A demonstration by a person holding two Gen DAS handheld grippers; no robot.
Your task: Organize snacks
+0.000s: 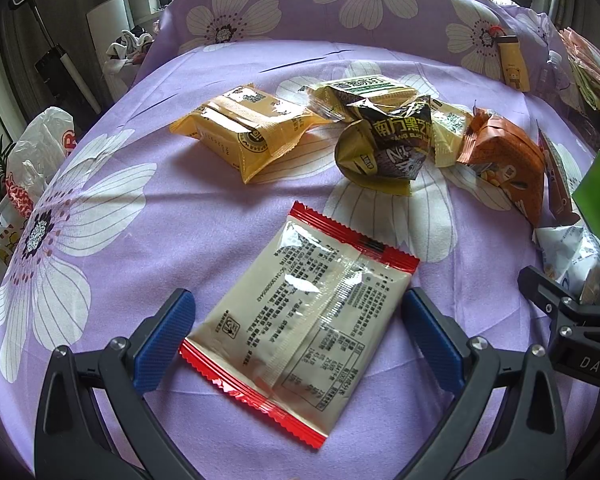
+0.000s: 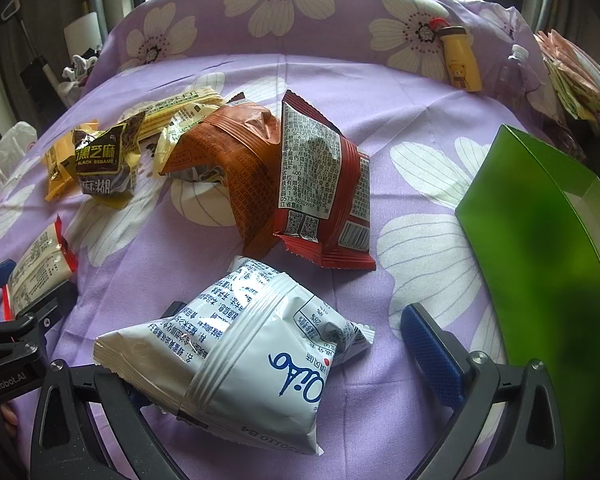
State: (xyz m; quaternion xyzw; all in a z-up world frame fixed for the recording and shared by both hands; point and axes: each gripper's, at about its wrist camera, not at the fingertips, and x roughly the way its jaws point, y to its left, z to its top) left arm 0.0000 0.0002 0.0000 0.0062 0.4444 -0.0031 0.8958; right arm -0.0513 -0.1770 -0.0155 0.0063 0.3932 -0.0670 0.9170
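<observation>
1. Left gripper point(image 1: 298, 320) is seen spread wide, nothing grasped; blue pads point(image 1: 164, 330) stand on either side of a flat beige packet with red edges point(image 1: 300, 316), which lies print-up on the purple floral cloth point(image 1: 140, 208); whether the pads touch it cannot be told.
2. Right gripper point(image 2: 296, 344) is likewise spread apart, nothing clamped; a white puffed bag with blue lettering point(image 2: 236, 356) lies between its fingers, resting over the left finger and well apart from the right blue pad point(image 2: 430, 354).
3. In the left view a yellow packet point(image 1: 248, 128) is placed beyond the beige packet; to its right a dark black-sesame packet point(image 1: 392, 140) is piled with pale yellow packets point(image 1: 360, 88) and an orange bag point(image 1: 504, 160).
4. In the right view a red bag point(image 2: 324, 184) leans beside the orange bag point(image 2: 228, 148), just behind the white bag.
5. A green box point(image 2: 540, 248) is seen at the right edge, open side up.
6. A yellow bear-print bottle point(image 2: 460, 60) is propped against the cloth-covered back; a clear bottle point(image 2: 516, 68) stands near it.
7. A white plastic bag point(image 1: 40, 148) is seen off the left edge of the cloth.
</observation>
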